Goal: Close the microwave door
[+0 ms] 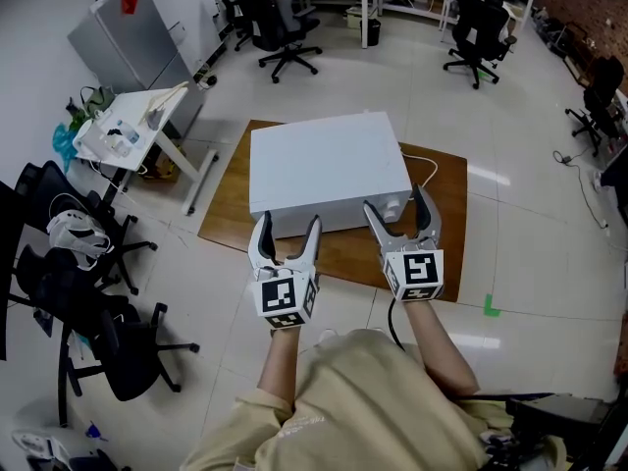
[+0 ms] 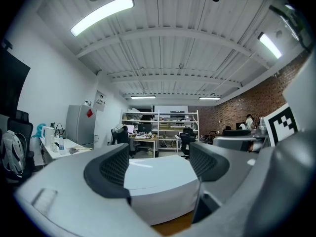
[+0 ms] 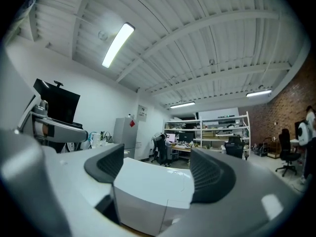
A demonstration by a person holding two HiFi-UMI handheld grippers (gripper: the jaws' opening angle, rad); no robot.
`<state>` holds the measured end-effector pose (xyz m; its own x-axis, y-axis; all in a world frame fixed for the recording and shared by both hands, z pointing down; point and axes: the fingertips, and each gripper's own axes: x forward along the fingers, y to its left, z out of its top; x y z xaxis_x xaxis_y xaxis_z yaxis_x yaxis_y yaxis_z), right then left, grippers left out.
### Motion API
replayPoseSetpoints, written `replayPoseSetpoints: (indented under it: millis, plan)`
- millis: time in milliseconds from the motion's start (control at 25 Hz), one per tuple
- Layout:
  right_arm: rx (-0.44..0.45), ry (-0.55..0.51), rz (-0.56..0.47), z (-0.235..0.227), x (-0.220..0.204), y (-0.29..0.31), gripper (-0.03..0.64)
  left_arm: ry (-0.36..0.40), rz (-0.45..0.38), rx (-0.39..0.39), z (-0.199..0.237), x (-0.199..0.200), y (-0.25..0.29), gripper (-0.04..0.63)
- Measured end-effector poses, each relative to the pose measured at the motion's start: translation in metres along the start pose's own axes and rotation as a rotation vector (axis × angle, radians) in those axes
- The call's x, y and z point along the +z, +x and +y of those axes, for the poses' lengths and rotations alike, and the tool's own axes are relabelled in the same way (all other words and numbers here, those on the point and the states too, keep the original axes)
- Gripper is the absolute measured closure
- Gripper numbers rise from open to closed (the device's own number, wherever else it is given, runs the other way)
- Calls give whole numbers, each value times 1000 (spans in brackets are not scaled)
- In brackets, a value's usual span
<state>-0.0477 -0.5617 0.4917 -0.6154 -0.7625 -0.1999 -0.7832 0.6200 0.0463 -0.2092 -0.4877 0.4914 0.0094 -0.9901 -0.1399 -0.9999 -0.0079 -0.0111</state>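
The microwave [image 1: 329,170] sits on the wooden bench [image 1: 446,180] with its door [image 3: 138,201] apparently flush with the front, so closing appears complete, while the left tongs [image 1: 288,222] and right tongs [image 1: 395,200] hover before it, wide and empty.

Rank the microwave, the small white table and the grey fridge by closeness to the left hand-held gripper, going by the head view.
1. microwave, just ahead of the left hand-held gripper.
2. small white table, off to the left.
3. grey fridge, beyond that table, far left.
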Motion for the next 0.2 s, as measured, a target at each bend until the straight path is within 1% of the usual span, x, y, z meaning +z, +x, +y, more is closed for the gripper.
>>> replayPoseSetpoints:
  millis: [200]
  plan:
    - [15, -6, 5, -4, -5, -1, 202, -1, 5, 1, -8, -5, 3, 210]
